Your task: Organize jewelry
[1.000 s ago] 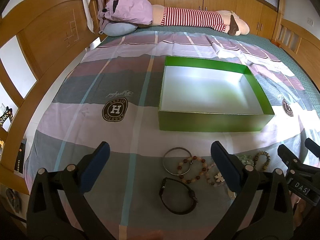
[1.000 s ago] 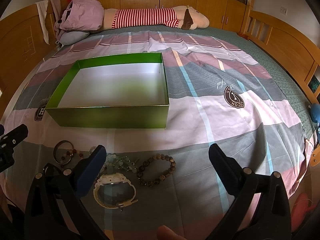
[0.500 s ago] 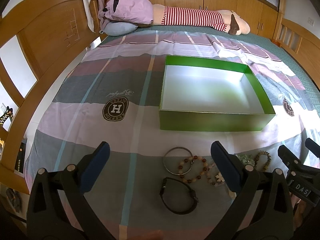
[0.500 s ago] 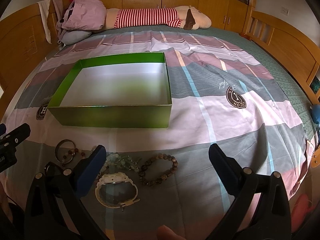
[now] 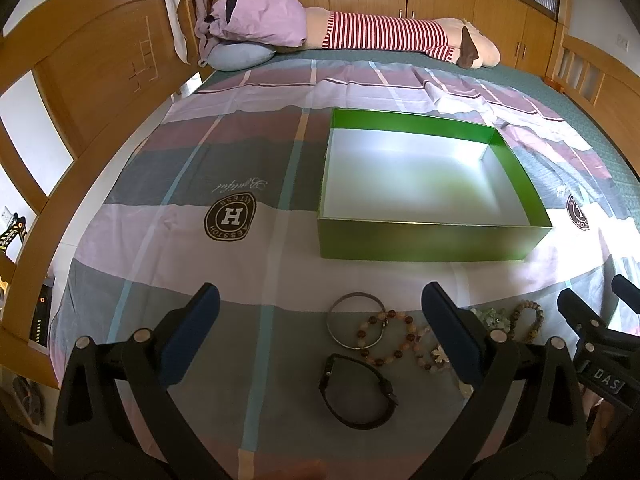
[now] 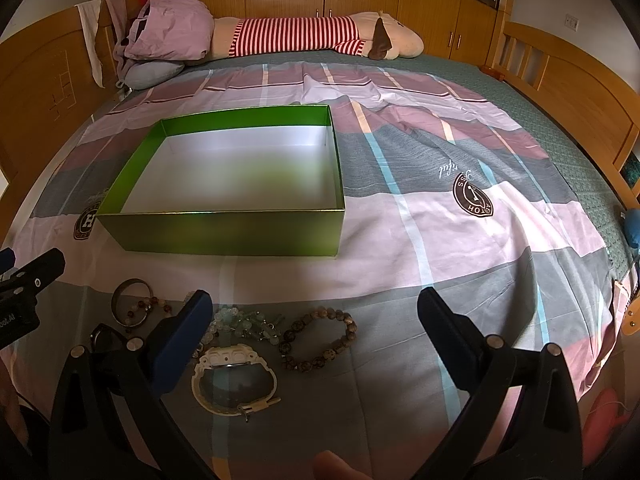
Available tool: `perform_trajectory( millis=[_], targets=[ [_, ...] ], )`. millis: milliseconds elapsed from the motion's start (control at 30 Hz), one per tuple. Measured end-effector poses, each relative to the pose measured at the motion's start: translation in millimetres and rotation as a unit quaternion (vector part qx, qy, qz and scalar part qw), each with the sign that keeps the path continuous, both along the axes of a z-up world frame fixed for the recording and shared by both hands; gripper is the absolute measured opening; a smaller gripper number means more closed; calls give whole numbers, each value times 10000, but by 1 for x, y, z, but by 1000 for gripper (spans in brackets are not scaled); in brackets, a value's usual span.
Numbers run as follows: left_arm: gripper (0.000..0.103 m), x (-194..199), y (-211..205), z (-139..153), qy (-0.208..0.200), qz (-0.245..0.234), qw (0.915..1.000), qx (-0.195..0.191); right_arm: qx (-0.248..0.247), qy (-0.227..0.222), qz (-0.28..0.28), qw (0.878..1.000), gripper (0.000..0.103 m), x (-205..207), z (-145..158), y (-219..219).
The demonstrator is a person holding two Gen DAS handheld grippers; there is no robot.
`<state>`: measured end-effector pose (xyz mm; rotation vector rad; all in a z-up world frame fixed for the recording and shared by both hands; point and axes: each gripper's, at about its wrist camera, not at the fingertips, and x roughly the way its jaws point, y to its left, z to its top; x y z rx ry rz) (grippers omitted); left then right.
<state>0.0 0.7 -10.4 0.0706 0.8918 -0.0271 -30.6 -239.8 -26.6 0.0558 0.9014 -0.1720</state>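
Note:
An open green box [image 5: 432, 242] with a white inside stands empty on the bed; it also shows in the right wrist view [image 6: 224, 232]. Jewelry lies on the bedspread in front of it: a metal bangle [image 5: 355, 319], a brown bead bracelet [image 5: 386, 336], a black watch [image 5: 358, 396], a white watch [image 6: 234, 378], pale green beads [image 6: 244, 322] and a dark bead bracelet [image 6: 318, 338]. My left gripper [image 5: 320, 332] is open above the bangle and black watch. My right gripper [image 6: 314, 332] is open above the dark bead bracelet.
A striped plush toy [image 5: 392, 38], a lilac bundle [image 5: 256, 20] and a blue pillow [image 5: 236, 56] lie at the head of the bed. Wooden bed frames [image 6: 576, 92] run along both sides. The right gripper shows at the left view's right edge [image 5: 596, 340].
Both grippers have drifted slightly; the box and jewelry sit a little further right in the right wrist view. Nothing was picked up.

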Motion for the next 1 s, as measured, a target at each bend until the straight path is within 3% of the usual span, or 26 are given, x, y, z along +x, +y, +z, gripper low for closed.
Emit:
perform_trajectory(
  millis=[1000],
  targets=[
    [101,2,3,1,65,-71,10000,11,58,9,33,10000,102,0,0,-1]
  ],
)
